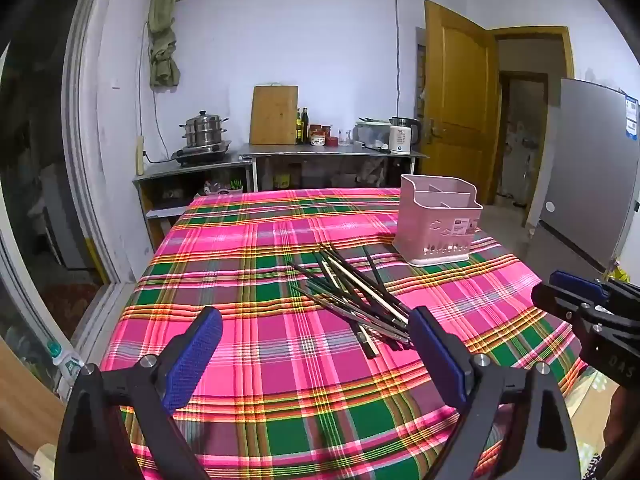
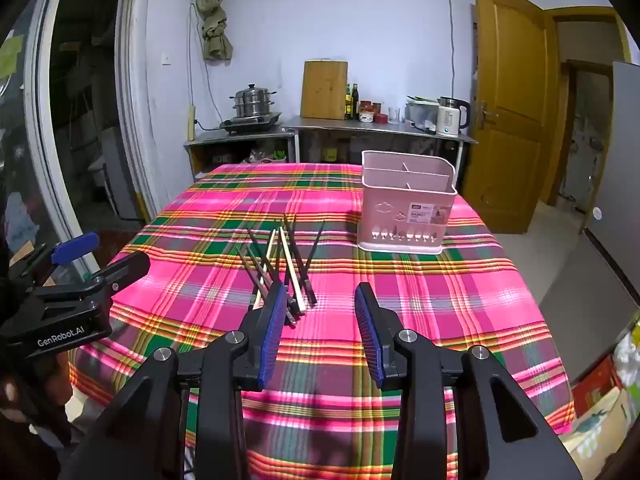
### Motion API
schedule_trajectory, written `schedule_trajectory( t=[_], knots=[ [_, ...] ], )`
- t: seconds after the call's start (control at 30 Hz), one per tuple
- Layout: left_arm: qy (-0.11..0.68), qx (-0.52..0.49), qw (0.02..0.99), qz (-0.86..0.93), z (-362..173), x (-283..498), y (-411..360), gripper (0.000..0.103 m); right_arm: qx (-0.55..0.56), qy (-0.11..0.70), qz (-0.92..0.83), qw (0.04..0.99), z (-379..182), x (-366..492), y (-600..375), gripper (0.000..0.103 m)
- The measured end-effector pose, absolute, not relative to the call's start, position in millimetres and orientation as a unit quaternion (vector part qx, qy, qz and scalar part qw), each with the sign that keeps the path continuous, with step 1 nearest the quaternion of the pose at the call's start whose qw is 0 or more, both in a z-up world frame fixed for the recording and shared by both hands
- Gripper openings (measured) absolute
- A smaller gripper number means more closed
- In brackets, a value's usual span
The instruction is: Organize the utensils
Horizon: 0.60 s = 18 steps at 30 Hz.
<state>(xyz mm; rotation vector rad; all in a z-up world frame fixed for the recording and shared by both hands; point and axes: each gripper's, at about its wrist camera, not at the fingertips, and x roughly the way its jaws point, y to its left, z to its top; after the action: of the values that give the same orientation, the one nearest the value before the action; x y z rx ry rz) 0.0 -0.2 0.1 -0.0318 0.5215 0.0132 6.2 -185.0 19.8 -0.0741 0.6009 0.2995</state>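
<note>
A loose pile of dark and pale chopsticks [image 1: 356,296] lies on the plaid tablecloth, also in the right wrist view [image 2: 282,266]. A pink divided utensil holder [image 1: 438,220] stands upright behind them to the right, with nothing showing in it; it also shows in the right wrist view [image 2: 406,204]. My left gripper [image 1: 316,330] is open and empty, above the cloth just in front of the pile's near ends. My right gripper [image 2: 322,306] is open and empty, its left finger [image 2: 274,320] beside the near ends of the chopsticks.
The table [image 1: 248,264] has a pink and green plaid cloth. Behind it a steel counter [image 1: 332,154] holds a steamer pot, cutting board, bottles and kettle. A wooden door [image 1: 456,92] and a fridge [image 1: 588,184] are at right, a sliding window at left.
</note>
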Motion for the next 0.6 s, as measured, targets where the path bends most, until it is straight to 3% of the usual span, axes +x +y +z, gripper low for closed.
schedule_trajectory(
  t=[0.6],
  knots=[
    [0.26, -0.024, 0.965, 0.004, -0.1, 0.0, -1.1, 0.094, -0.039, 0.296, 0.147, 0.943, 18.0, 7.2, -182.6, 0.037]
  ],
)
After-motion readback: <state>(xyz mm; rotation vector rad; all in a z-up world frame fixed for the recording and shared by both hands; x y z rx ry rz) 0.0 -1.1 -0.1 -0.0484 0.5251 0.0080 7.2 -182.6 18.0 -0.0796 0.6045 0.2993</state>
